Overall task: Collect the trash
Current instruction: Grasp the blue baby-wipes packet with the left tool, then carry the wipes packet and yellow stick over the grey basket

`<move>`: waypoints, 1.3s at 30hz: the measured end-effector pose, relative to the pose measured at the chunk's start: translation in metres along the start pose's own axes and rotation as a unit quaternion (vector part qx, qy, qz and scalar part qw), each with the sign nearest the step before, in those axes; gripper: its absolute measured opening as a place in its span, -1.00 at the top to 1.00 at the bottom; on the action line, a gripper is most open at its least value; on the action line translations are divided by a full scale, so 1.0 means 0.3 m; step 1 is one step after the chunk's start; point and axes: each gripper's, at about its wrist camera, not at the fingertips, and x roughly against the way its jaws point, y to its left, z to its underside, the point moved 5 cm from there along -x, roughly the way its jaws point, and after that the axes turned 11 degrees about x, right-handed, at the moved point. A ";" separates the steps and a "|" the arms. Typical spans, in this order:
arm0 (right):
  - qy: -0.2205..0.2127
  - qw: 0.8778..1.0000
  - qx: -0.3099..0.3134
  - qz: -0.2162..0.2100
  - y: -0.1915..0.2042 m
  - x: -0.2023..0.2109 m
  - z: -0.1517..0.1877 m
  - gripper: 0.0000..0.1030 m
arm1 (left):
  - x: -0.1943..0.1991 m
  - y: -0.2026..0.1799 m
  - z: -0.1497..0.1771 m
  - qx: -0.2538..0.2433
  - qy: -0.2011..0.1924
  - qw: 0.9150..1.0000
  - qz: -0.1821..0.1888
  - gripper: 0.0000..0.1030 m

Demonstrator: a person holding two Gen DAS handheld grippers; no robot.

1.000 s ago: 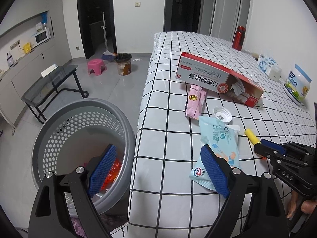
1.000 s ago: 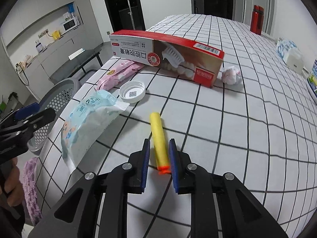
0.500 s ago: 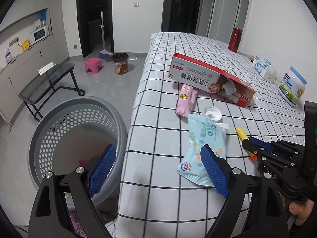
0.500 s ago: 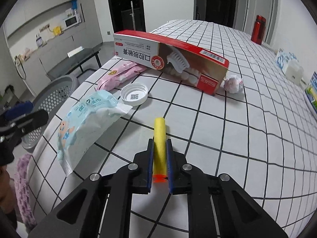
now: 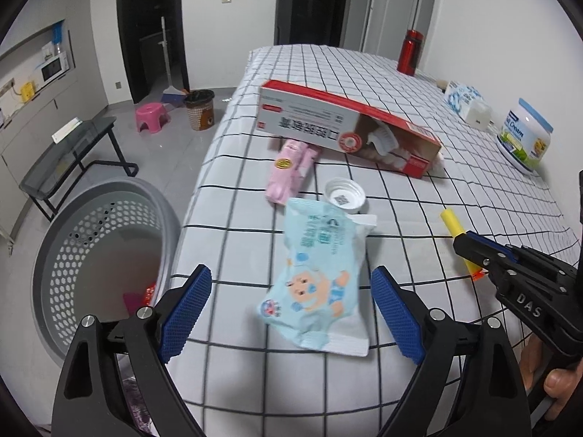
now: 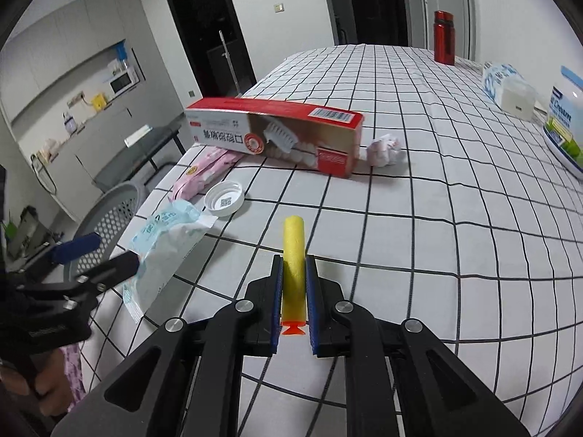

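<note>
The yellow foam dart (image 6: 293,255), lying loose on the checked tablecloth (image 6: 455,225) a second ago, is now pinched between the pads of the right gripper (image 6: 293,291) and lifted slightly (so one piece of trash is secured). The left gripper (image 5: 290,313), spread wide, has come from above the grey basket (image 5: 54,240) to straddle the blue wipes packet (image 5: 317,276) beside the dart. Beyond the dart lie a white cap (image 6: 224,198), a pink packet (image 5: 289,169) and a red box (image 6: 277,133).
</note>
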 end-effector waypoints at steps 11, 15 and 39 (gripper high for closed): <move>-0.002 1.000 -0.016 -0.025 -0.016 0.000 0.007 0.77 | -0.099 -0.048 0.004 -0.004 0.028 1.000 -0.007 -0.68; -0.003 1.000 -0.015 -0.026 -0.014 0.001 0.008 0.77 | -0.109 -0.054 0.012 -0.003 0.035 0.999 -0.001 -0.37; -0.003 0.999 0.007 -0.036 0.089 0.020 -0.019 0.77 | 0.071 0.071 -0.011 0.019 -0.023 1.000 -0.007 -0.04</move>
